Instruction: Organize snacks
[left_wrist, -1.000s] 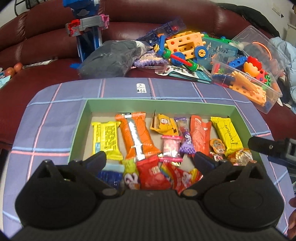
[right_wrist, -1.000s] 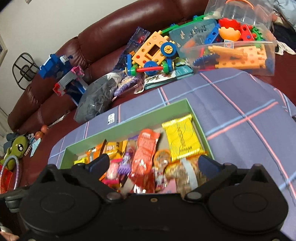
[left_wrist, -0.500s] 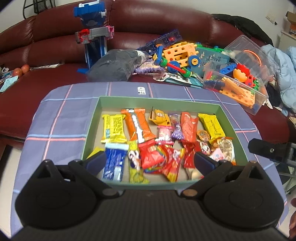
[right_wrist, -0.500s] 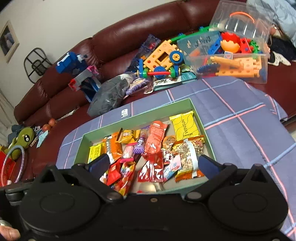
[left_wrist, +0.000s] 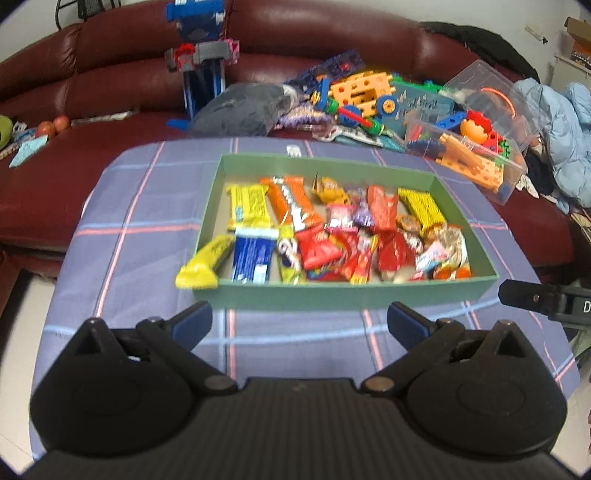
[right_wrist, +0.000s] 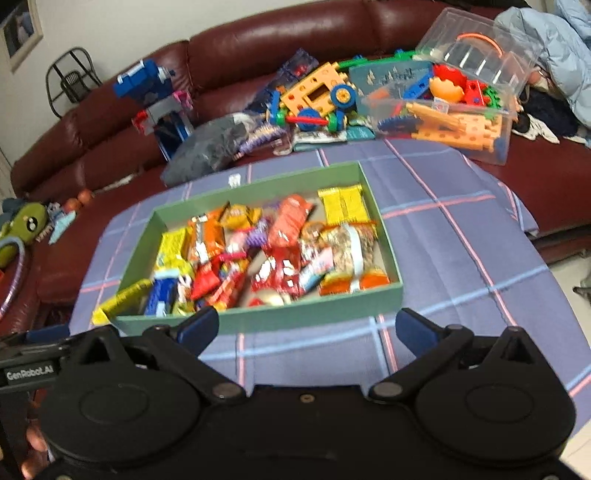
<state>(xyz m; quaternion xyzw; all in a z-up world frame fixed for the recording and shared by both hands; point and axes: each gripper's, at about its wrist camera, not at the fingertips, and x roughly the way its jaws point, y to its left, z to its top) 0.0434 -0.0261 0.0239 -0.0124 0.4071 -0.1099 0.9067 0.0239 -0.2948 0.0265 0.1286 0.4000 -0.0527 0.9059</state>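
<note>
Left gripper: jaws spread wide, nothing between them, poised above the checked cloth just short of the near wall of the green box. Right gripper: likewise wide open and empty, hovering at the same near wall, seen from further right. Box set in the middle of the cloth, filled with a loose heap of wrapped snacks. Yellow packet flat at the far left of the box; orange bar beside it; blue packet against the near wall. Long yellow bar propped over the near-left corner, one end overhanging the rim. Second yellow packet at the far right corner. Red wrappers piled in the centre, overlapping; individual labels blurred, not legible. Beyond the cloth, on a dark red sofa: clear tub of toy parts, orange toy vehicle, blue toy tower.
</note>
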